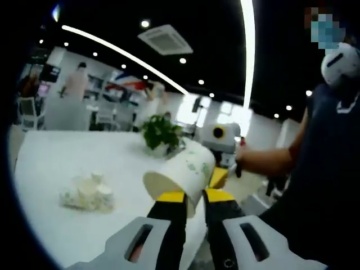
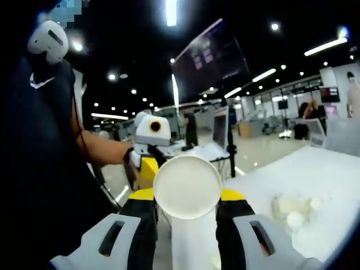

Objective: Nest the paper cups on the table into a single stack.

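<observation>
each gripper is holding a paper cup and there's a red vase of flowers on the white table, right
Nearly: the table holds a green potted plant, not red flowers, as the left gripper view shows. Each gripper does hold a paper cup: left cup, right cup.

Left gripper (image 1: 192,197), right gripper (image 2: 187,198): both clamped, raised.

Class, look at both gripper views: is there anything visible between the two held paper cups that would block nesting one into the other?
Nothing visible does. The left gripper holds a paper cup lying on its side, and the right gripper holds a second cup. The view past each cup shows the opposite gripper, with no object between.
</observation>
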{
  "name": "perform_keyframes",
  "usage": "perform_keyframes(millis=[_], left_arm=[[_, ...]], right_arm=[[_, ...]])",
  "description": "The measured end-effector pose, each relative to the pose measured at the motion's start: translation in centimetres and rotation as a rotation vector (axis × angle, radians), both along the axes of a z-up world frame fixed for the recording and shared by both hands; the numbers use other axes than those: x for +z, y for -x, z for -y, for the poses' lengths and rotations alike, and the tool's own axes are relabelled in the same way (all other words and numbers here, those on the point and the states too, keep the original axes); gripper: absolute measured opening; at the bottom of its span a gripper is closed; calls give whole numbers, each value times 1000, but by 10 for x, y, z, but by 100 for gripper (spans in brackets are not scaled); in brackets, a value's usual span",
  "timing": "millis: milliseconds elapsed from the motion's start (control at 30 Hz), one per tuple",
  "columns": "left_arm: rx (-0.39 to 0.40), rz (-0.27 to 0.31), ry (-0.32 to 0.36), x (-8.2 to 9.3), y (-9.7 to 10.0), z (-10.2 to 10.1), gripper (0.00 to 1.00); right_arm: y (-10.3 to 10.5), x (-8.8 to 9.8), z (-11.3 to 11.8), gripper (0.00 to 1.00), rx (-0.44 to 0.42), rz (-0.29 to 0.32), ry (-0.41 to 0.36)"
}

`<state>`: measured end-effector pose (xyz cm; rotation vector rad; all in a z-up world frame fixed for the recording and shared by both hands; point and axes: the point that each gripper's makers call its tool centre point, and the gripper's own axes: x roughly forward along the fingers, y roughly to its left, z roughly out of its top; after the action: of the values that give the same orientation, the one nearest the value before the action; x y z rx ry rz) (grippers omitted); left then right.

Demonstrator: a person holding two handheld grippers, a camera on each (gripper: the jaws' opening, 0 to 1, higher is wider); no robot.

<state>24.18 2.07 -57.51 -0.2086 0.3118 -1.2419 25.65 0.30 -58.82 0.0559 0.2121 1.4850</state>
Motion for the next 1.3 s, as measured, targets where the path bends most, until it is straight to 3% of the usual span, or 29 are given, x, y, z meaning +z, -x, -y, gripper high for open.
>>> perform_keyframes(millis=[300, 533, 733, 833, 967, 1167, 1300], left_arm=[[-110, 24, -67, 9, 17, 10, 0], [-88, 59, -112, 14, 7, 12, 0], [-67, 127, -280, 7, -9, 9, 0], [-52, 141, -378, 3, -18, 7, 0], [-87, 150, -442, 2, -17, 12, 0], [-137, 137, -596, -6, -19, 11, 0], [-159, 149, -694, -5, -26, 8, 0]], right_arm=[[4, 2, 5, 36, -4, 25, 41], [-3, 2, 10, 41, -64, 30, 39], [-22, -5, 25, 48, -197, 43, 57], [-35, -8, 37, 47, -328, 78, 26], [-45, -17, 58, 52, -486, 97, 15], [-49, -27, 79, 61, -598, 131, 21], [-48, -41, 89, 75, -654, 130, 26]])
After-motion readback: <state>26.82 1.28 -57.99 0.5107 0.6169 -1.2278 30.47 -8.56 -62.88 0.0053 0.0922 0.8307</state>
